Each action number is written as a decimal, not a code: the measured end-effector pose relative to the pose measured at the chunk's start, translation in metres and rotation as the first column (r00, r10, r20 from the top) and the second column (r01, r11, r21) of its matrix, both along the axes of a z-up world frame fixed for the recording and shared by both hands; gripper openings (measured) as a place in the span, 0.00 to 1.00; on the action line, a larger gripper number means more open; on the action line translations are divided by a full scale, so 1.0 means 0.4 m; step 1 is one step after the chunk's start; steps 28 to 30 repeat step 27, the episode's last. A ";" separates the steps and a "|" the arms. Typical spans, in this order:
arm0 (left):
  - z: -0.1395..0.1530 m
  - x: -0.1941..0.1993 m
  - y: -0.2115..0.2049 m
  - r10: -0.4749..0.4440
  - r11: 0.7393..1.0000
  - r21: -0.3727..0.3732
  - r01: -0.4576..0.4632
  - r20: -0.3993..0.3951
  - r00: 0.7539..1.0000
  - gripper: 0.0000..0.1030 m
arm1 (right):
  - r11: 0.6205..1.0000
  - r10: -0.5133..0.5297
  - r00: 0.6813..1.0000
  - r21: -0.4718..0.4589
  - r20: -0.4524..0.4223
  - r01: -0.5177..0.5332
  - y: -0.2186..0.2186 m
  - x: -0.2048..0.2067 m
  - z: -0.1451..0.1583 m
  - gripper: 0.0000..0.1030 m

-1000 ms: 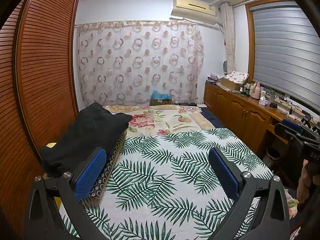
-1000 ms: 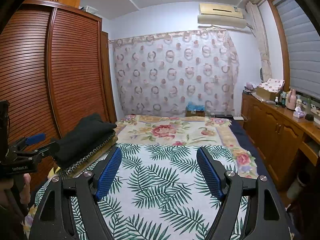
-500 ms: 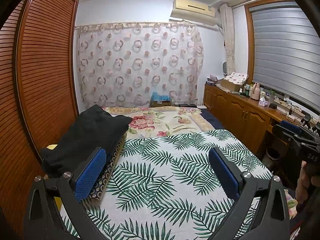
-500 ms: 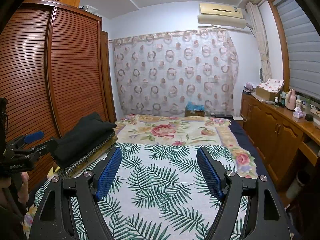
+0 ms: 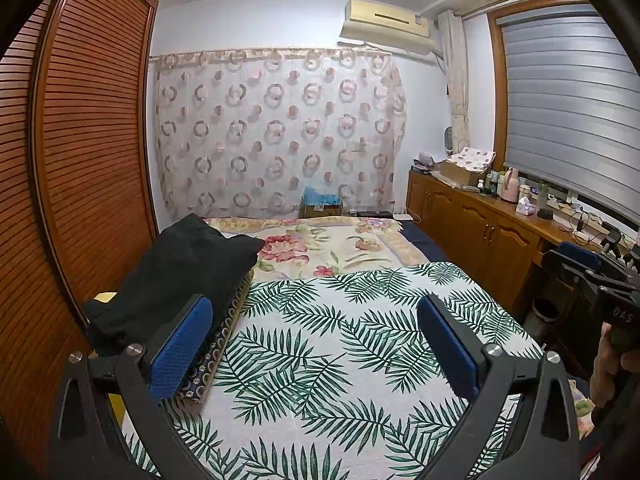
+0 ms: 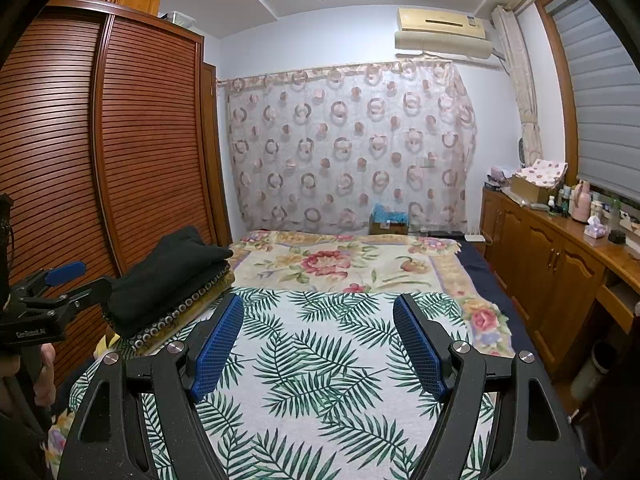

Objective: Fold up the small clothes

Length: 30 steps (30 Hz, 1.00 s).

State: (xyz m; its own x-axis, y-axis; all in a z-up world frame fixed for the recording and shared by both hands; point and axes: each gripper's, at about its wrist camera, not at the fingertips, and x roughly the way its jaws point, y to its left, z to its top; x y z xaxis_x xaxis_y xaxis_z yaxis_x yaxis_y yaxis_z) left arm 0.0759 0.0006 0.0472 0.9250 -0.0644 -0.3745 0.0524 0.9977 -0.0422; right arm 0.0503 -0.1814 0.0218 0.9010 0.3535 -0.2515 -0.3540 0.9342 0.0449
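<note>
A: Status, left to right off the bed (image 5: 320, 360)?

B: Stack of folded clothes (image 5: 180, 276) on the bed's left edge, by the wardrobe (image 5: 80, 160). Black piece on top, patterned ones under it. Left tool (image 5: 316, 344) hangs over the leaf-print cover, jaws wide apart, nothing in them. Right tool (image 6: 320, 340) same: wide, empty, further toward the bed's right side. Sideboard (image 6: 560, 264) right of the bed.

A: Anything loose to fold?

B: None visible on the cover. My read: folding is done, or the next piece is out of view.

A: Risks?

B: Left tool's near pad sits just beside the stack. A sideways swing would clip it and tip the black piece off the bed's left edge. Grabbing the stack by its top layer alone would also drag the folds apart.
</note>
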 end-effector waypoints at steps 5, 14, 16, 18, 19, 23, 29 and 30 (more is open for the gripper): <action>0.011 -0.003 0.000 -0.001 1.000 -0.001 0.001 0.004 1.000 0.99 | 1.000 0.003 1.000 -0.001 0.002 -0.003 -0.014 0.000 0.000 0.77; 0.016 -0.005 0.002 -0.003 1.000 -0.003 0.003 0.007 1.000 0.99 | 1.000 0.006 1.000 0.000 0.004 -0.006 -0.030 -0.002 0.001 0.77; 0.013 -0.007 0.000 -0.003 1.000 -0.004 0.003 0.006 1.000 0.99 | 1.000 0.007 1.000 -0.001 0.005 -0.007 -0.032 -0.004 0.000 0.77; 0.015 -0.006 0.000 -0.002 1.000 -0.002 0.002 0.006 1.000 0.99 | 1.000 0.009 1.000 0.000 0.004 -0.009 -0.033 -0.004 0.000 0.77; 0.012 -0.008 0.000 -0.003 1.000 -0.003 0.003 0.007 1.000 0.99 | 1.000 0.010 1.000 0.000 0.004 -0.010 -0.036 -0.003 0.000 0.77; 0.013 -0.006 0.000 -0.003 1.000 -0.004 0.003 0.009 1.000 0.99 | 1.000 0.011 1.000 0.000 0.005 -0.011 -0.043 -0.003 0.003 0.77; 0.013 -0.006 0.001 -0.004 1.000 -0.004 0.004 0.008 1.000 0.99 | 1.000 0.012 1.000 0.001 0.006 -0.012 -0.047 -0.003 0.003 0.77; 0.013 -0.006 0.001 -0.004 1.000 -0.004 0.004 0.008 1.000 0.99 | 1.000 0.012 1.000 0.001 0.006 -0.012 -0.047 -0.003 0.003 0.77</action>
